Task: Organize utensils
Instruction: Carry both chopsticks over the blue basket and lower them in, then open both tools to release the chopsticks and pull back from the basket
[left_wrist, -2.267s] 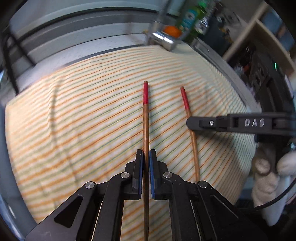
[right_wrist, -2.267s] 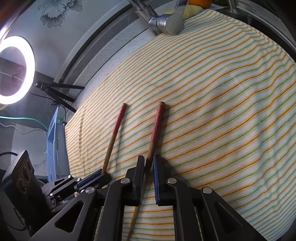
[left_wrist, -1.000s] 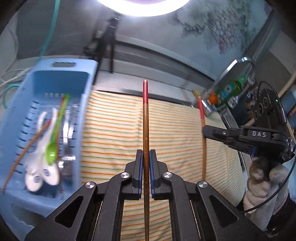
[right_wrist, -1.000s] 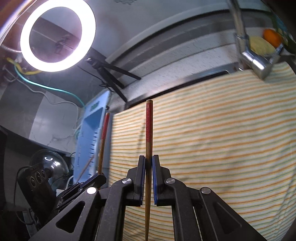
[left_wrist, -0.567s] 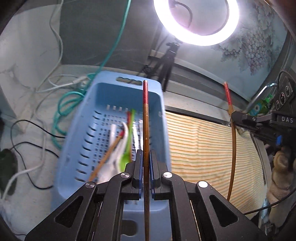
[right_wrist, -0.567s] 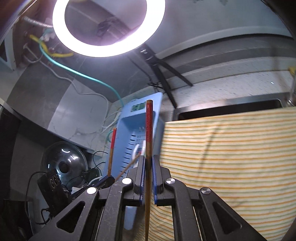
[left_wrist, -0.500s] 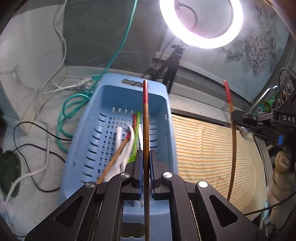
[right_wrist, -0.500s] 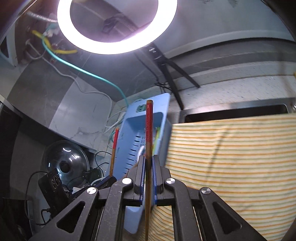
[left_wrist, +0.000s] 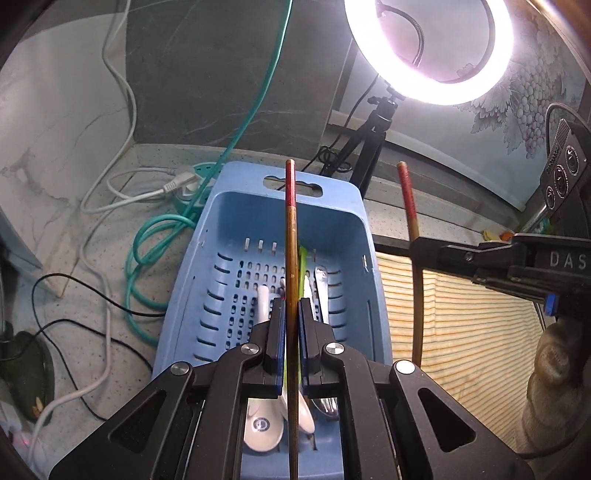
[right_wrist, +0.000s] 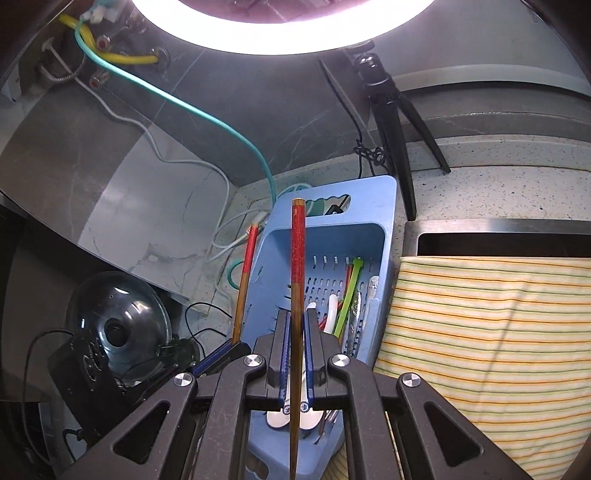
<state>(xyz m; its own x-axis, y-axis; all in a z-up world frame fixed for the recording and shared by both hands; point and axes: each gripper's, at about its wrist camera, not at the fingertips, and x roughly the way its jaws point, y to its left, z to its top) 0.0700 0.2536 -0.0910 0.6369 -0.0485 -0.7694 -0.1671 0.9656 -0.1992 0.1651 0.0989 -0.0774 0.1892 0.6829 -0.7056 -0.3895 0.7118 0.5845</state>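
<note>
My left gripper (left_wrist: 291, 314) is shut on a brown chopstick with a red end (left_wrist: 290, 236) and holds it above the blue slotted basket (left_wrist: 221, 221). My right gripper (right_wrist: 294, 325) is shut on a second red-ended chopstick (right_wrist: 297, 254), also over the basket (right_wrist: 384, 206). The right gripper shows at the right of the left wrist view (left_wrist: 480, 258) with its chopstick (left_wrist: 410, 221). The left gripper's chopstick shows in the right wrist view (right_wrist: 245, 273). White spoons (left_wrist: 264, 299), a green utensil (right_wrist: 349, 291) and metal cutlery (left_wrist: 321, 291) lie in the basket.
A striped yellow cloth (right_wrist: 480, 332) covers the sink area right of the basket. A ring light on a black tripod (left_wrist: 373, 125) stands behind. Cables and a teal hose (left_wrist: 147, 240) lie on the counter to the left. A glass pot lid (right_wrist: 118, 325) sits at the far left.
Both grippers lifted their chopsticks off the striped cloth and carried them left. They now hang over the blue basket, slightly closer to it than half a second ago.
</note>
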